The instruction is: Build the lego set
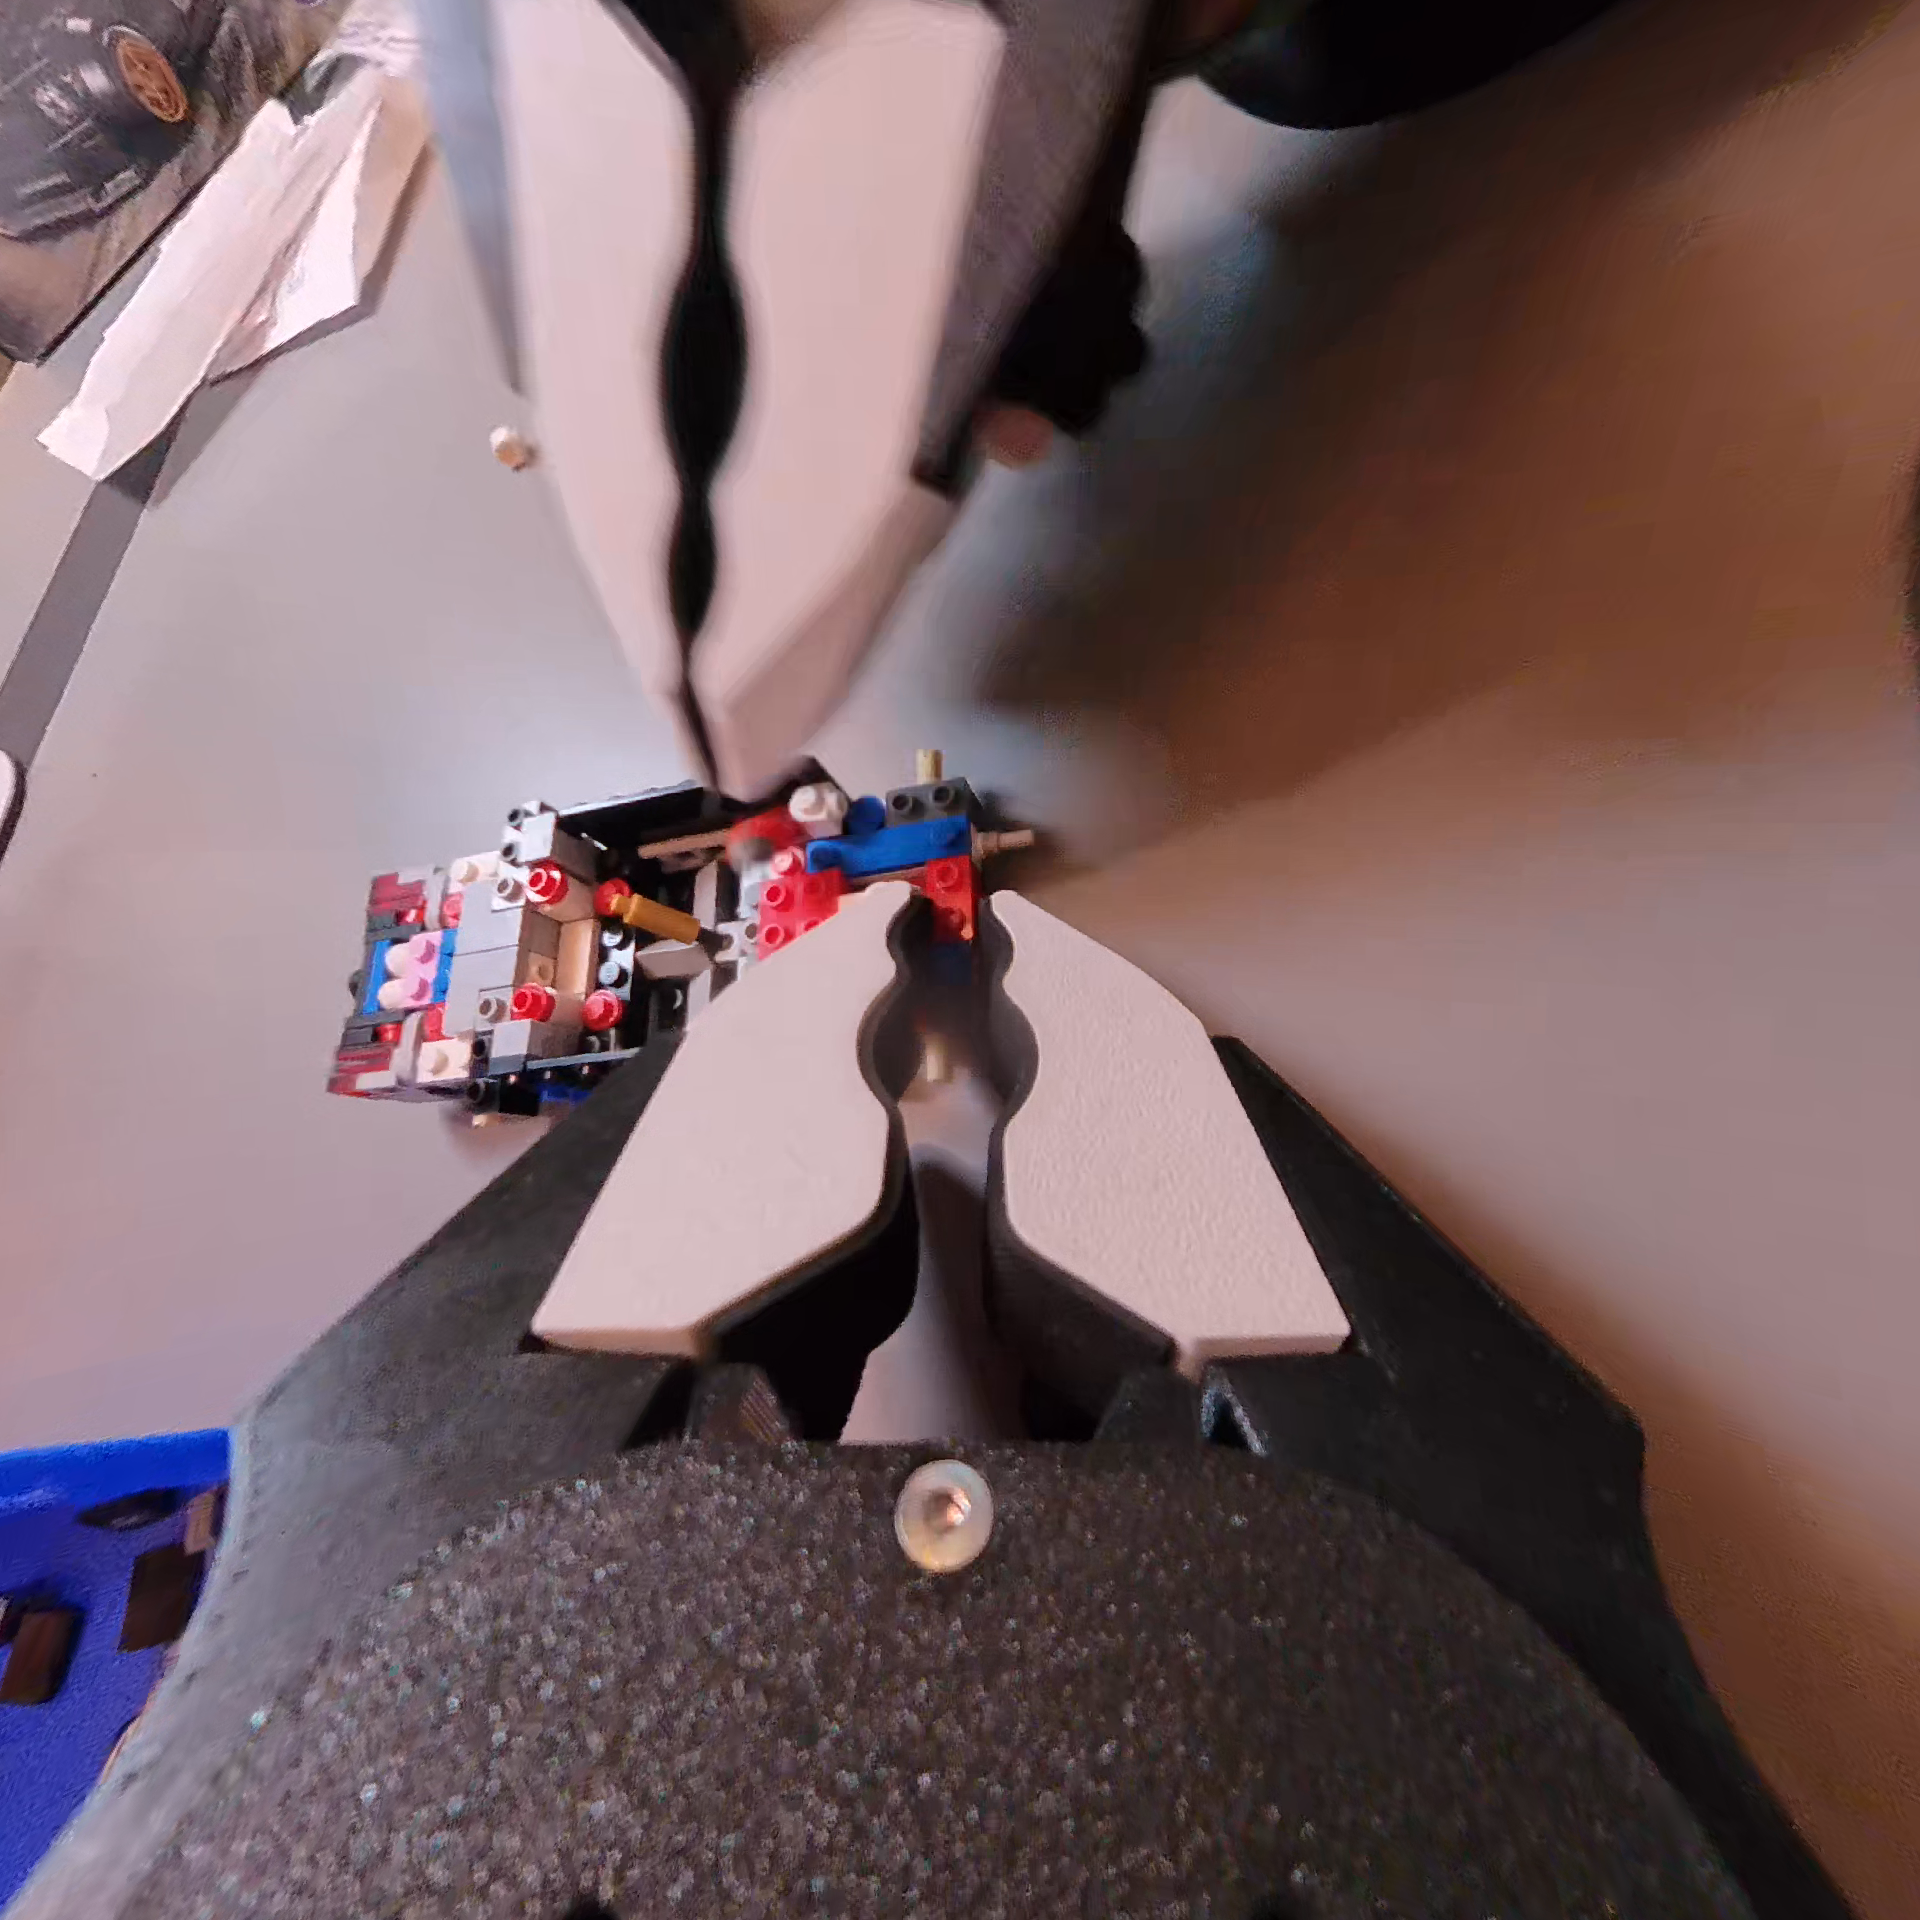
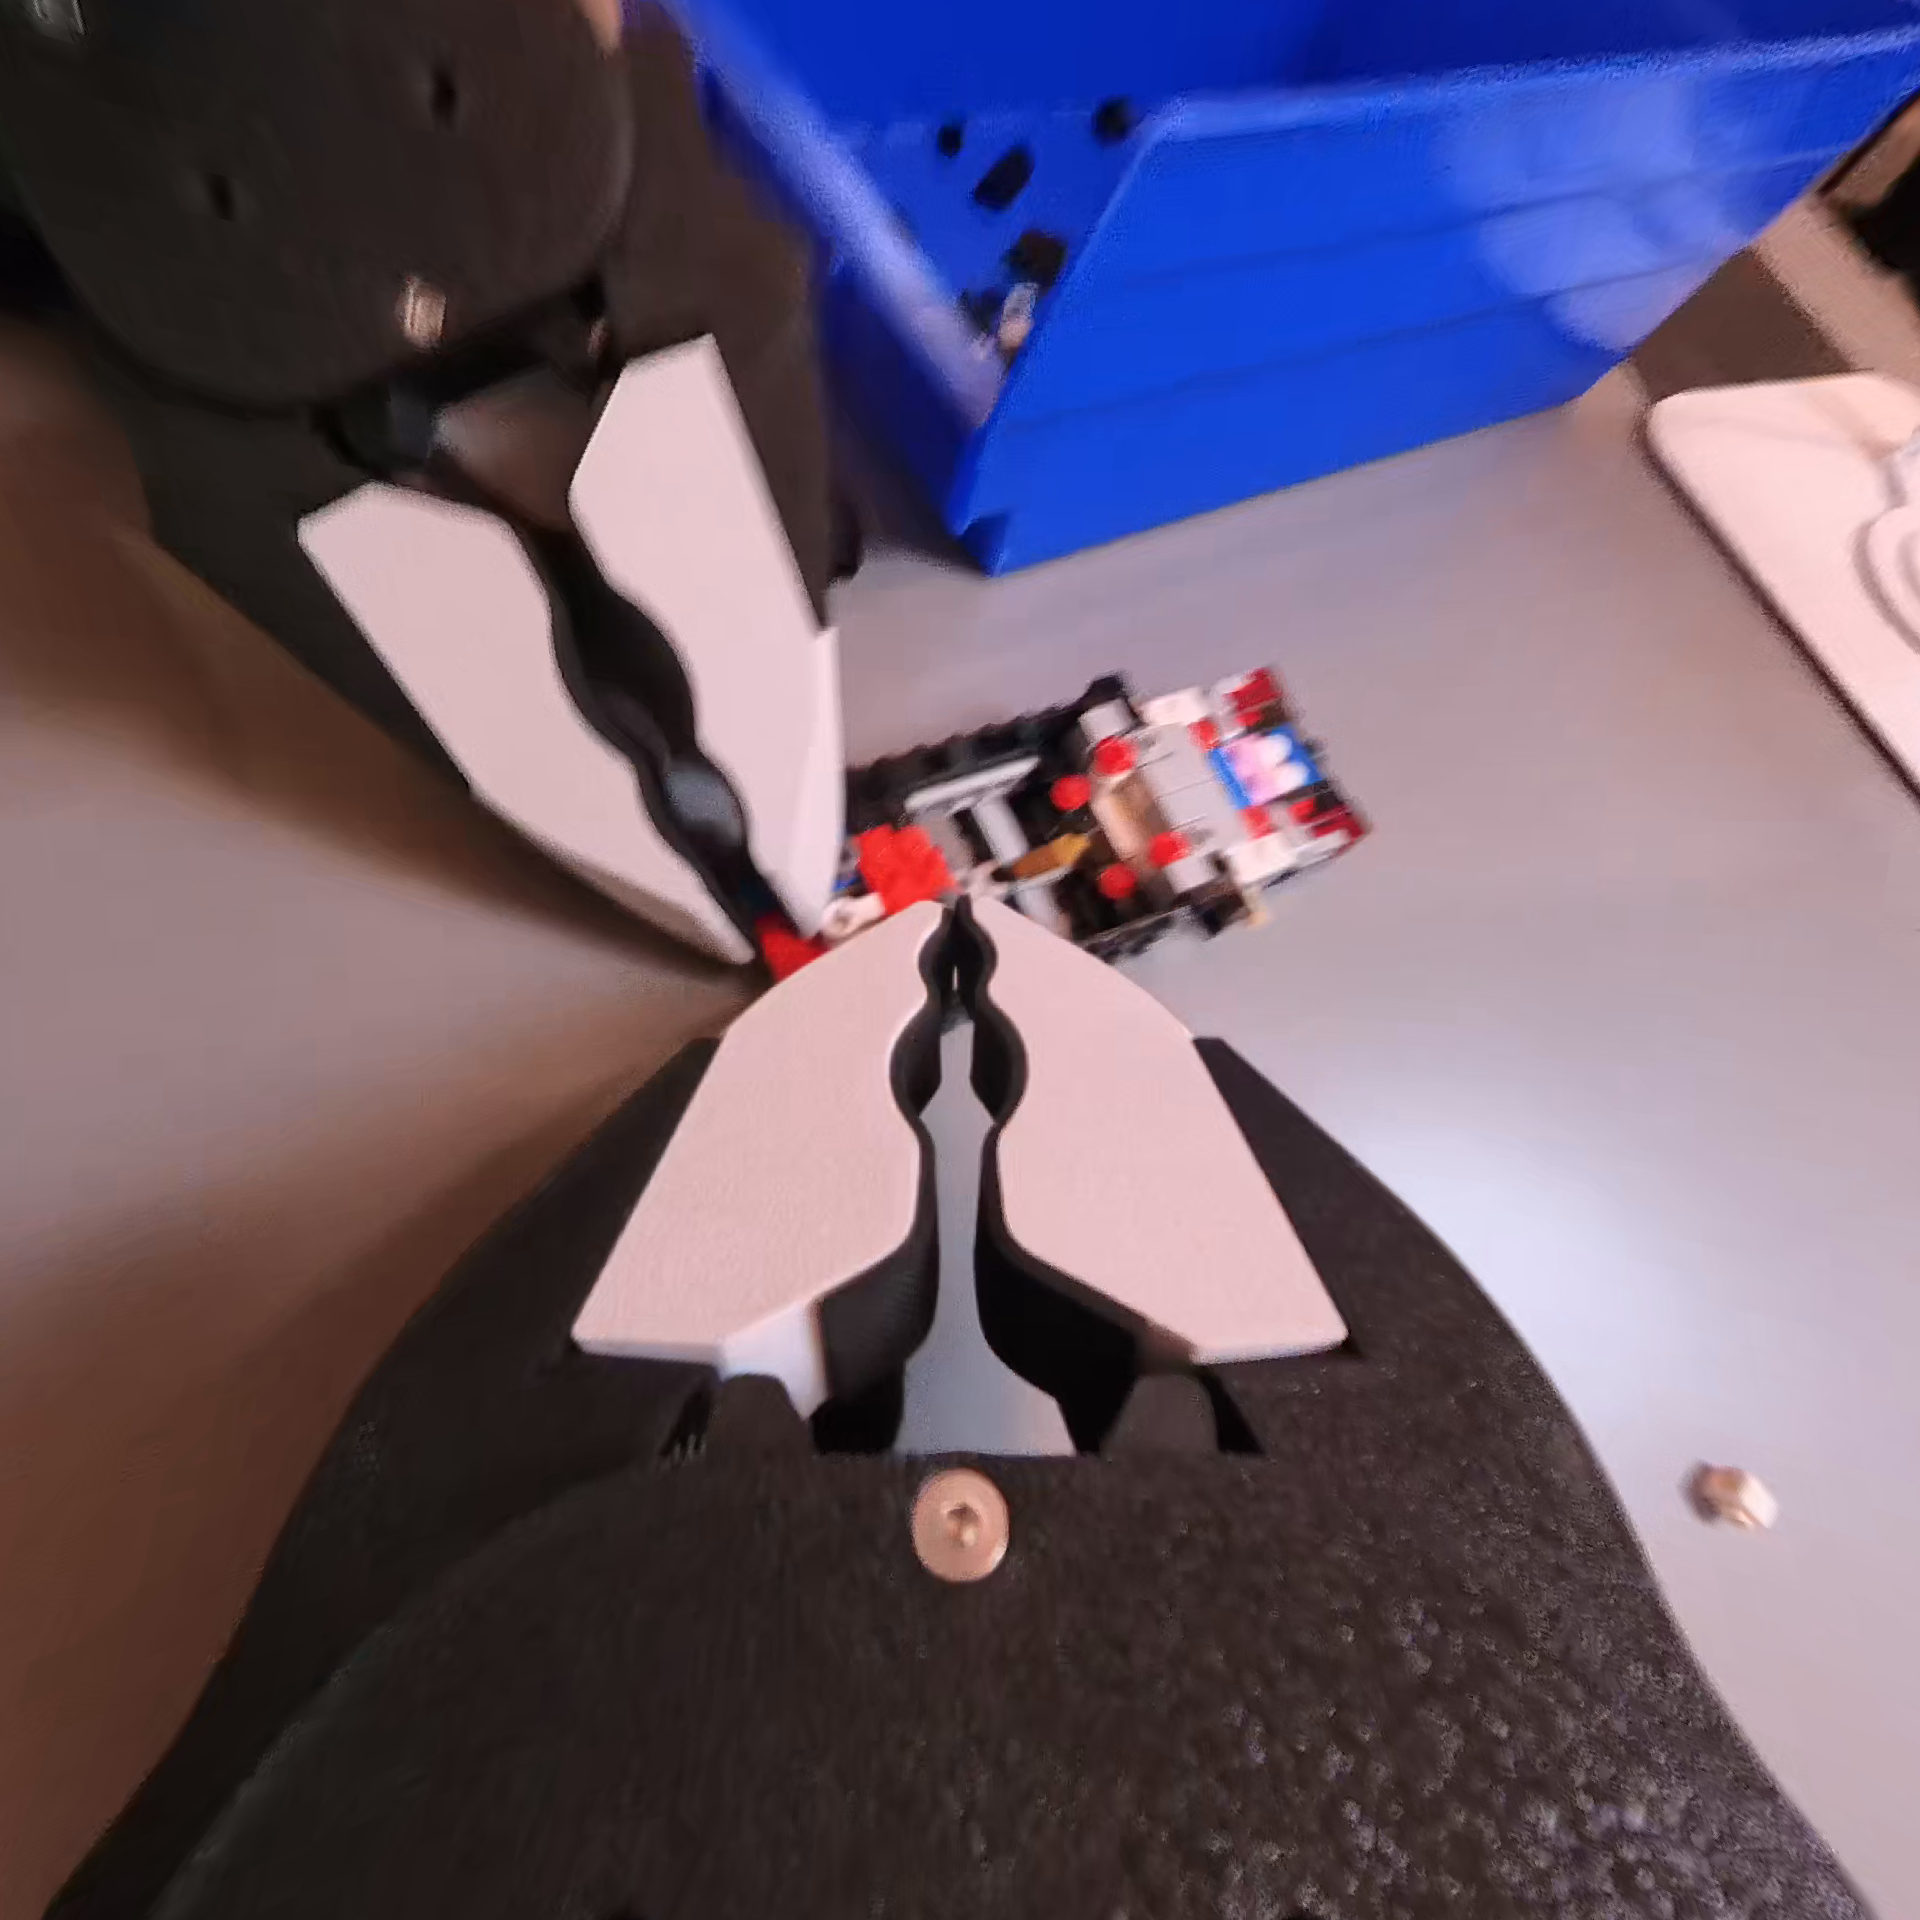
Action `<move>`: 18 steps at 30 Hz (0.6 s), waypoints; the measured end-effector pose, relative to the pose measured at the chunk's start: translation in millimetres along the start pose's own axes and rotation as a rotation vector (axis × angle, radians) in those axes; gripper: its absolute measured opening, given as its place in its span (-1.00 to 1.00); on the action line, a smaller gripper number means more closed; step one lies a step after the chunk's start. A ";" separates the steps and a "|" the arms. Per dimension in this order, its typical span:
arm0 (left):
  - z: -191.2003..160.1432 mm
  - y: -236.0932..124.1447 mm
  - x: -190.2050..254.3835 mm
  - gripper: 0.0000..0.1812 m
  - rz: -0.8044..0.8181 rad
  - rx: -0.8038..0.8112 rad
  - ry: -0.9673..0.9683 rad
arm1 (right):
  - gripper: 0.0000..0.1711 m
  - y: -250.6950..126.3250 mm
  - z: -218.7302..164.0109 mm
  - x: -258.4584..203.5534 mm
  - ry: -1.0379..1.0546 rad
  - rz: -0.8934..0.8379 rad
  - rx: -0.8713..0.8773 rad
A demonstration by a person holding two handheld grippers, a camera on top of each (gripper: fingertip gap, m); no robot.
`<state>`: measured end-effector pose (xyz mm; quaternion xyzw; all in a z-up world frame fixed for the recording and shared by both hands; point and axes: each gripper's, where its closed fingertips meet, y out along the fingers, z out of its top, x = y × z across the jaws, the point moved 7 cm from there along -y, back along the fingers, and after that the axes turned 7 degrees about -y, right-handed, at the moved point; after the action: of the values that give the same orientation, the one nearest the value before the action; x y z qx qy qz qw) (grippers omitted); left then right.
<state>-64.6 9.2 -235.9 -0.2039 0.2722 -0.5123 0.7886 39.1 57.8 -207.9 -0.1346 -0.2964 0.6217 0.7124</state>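
Note:
A partly built lego model of black, grey, red and blue bricks lies on the grey table. It also shows in the right wrist view. My left gripper is shut on a red brick at the model's near end, beside a blue plate. The right wrist view shows the left gripper with that red brick at its tips. My right gripper is shut, its tips pressed together over the model's near end. In the left wrist view the right gripper comes down from above to a blurred red round piece.
A blue bin with small dark pieces stands behind the model; its corner shows in the left wrist view. A small tan loose piece lies on the table. White paper and a dark cap lie farther off. A white object lies at the right. About 4 centimetres separates my left fingertips from my right. The small tan loose piece is about equally far from each gripper, around 20 centimetres. The left camera catches it too, in the left wrist view.

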 end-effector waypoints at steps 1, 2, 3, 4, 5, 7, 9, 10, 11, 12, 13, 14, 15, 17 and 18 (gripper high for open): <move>0.2 0.0 1.3 -0.91 0.000 0.002 0.007 | -1.00 -5.9 4.1 5.5 0.025 -0.003 0.031; 0.1 0.0 2.0 -0.91 0.007 0.002 0.014 | -1.00 -10.6 6.5 9.0 0.020 -0.014 0.045; 0.2 -0.1 2.5 -0.91 0.004 0.003 0.020 | -1.00 -13.7 7.7 10.4 0.004 -0.034 0.052; 0.4 -0.2 2.4 -0.91 -0.004 0.005 0.018 | -1.00 -15.4 8.7 9.5 0.003 -0.036 0.071; 0.7 -0.3 2.1 -0.91 -0.010 0.008 0.014 | -1.00 -16.3 9.6 7.7 0.017 -0.021 0.100; 1.1 -0.9 1.2 -0.90 -0.018 0.015 0.003 | -1.00 -16.1 9.1 7.6 0.054 0.008 0.133; 3.4 -4.5 0.0 -0.84 -0.027 0.042 -0.015 | -1.00 -13.8 5.7 9.1 0.051 0.027 0.109; 5.7 -7.7 -0.9 -0.84 -0.035 0.063 -0.035 | -1.00 -12.0 3.7 10.6 0.027 0.016 0.074; 7.5 -10.5 -2.8 -0.84 -0.038 0.080 -0.062 | -1.00 -9.9 2.7 12.4 -0.009 0.003 0.036; 8.1 -12.3 -4.8 -0.84 -0.035 0.087 -0.084 | -1.00 -7.8 3.8 14.9 -0.042 -0.006 0.002; 7.8 -13.4 -6.4 -0.84 -0.029 0.085 -0.091 | -1.00 -5.9 6.8 18.2 -0.060 -0.005 -0.026; 7.0 -13.9 -7.9 -0.84 -0.015 0.079 -0.085 | -1.00 -3.6 10.3 21.2 -0.063 0.015 -0.057; 6.0 -13.9 -9.1 -0.83 0.005 0.068 -0.073 | -0.90 -0.5 13.0 23.4 -0.058 0.055 -0.096; 4.6 -13.2 -8.8 -0.81 0.030 0.051 -0.045 | -0.84 6.8 16.6 28.2 -0.068 0.112 -0.172; 4.5 -13.1 -8.1 -0.79 0.038 0.048 -0.035 | -0.84 10.3 17.3 30.7 -0.092 0.121 -0.201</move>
<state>-73.5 11.7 -222.8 -0.1886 0.2498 -0.4997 0.8077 22.2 86.4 -192.2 -0.1942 -0.3809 0.6362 0.6423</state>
